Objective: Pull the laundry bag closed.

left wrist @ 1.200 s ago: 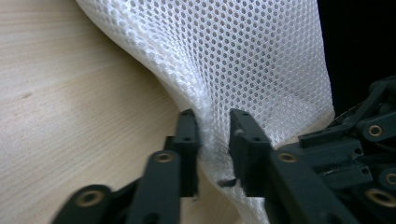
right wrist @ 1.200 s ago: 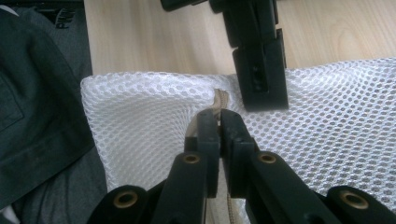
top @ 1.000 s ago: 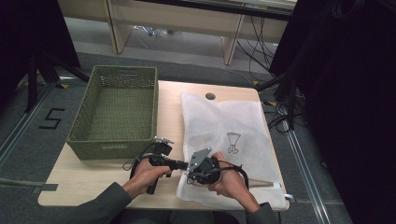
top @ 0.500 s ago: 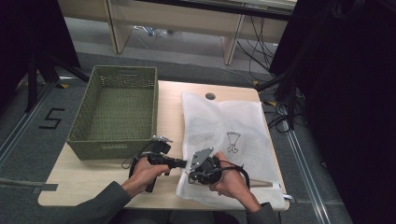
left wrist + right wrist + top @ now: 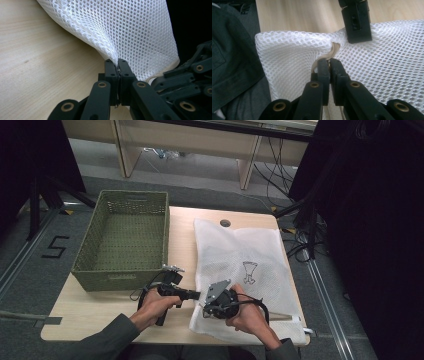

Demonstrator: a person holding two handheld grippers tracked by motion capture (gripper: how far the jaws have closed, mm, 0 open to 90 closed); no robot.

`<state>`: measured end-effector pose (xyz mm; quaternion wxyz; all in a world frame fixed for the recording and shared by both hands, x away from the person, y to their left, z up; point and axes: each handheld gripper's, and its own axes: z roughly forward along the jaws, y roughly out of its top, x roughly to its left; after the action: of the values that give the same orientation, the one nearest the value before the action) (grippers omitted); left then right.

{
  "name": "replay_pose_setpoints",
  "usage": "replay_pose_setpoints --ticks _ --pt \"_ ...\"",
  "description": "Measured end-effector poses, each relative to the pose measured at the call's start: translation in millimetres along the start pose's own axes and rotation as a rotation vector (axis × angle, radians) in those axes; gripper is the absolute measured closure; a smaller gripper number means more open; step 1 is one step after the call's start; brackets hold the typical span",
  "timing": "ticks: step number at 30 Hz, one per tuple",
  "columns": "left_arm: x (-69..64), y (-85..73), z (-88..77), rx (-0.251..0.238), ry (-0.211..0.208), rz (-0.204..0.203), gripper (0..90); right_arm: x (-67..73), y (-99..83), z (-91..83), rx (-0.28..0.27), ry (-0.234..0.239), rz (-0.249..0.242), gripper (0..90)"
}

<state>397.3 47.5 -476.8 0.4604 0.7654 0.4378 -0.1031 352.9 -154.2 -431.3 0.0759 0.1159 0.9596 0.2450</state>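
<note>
Left gripper (image 5: 117, 65) fingers pinch the white mesh bag (image 5: 245, 270), right gripper (image 5: 329, 65) fingers clamp its beige zipper tape (image 5: 334, 48); floor marking reads "5" (image 5: 55, 247).

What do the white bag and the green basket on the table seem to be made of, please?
The white mesh bag looks like soft synthetic netting: regular small holes, limp folds. The olive-green rectangular basket looks woven, perhaps plastic or paper cord; its matte plaited walls leave that open.

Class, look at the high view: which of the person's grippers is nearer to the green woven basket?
Left. The left gripper sits just off the basket near its front corner; the right gripper lies farther away, over the white mesh bag.
</note>
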Motion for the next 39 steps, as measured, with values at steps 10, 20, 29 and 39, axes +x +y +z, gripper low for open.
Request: replay_pose_setpoints --ticks 10,20,29,39 --pt "3.2 -1.1 0.9 -0.011 -0.007 -0.012 87.9 -8.5 -8.4 2.0 -0.062 0.035 0.067 88.1" --pt "3.0 -1.7 1.3 -0.015 -0.021 -0.021 87.5 -12.6 -10.0 2.7 -0.095 0.054 0.117 86.1" --pt "3.0 -2.1 1.0 -0.016 -0.025 -0.022 87.2 -12.8 -10.7 2.2 -0.094 0.065 0.126 86.5" --pt "3.0 -2.2 1.0 -0.015 -0.022 -0.020 87.2 -11.3 -11.0 0.4 -0.082 0.060 0.117 87.5"
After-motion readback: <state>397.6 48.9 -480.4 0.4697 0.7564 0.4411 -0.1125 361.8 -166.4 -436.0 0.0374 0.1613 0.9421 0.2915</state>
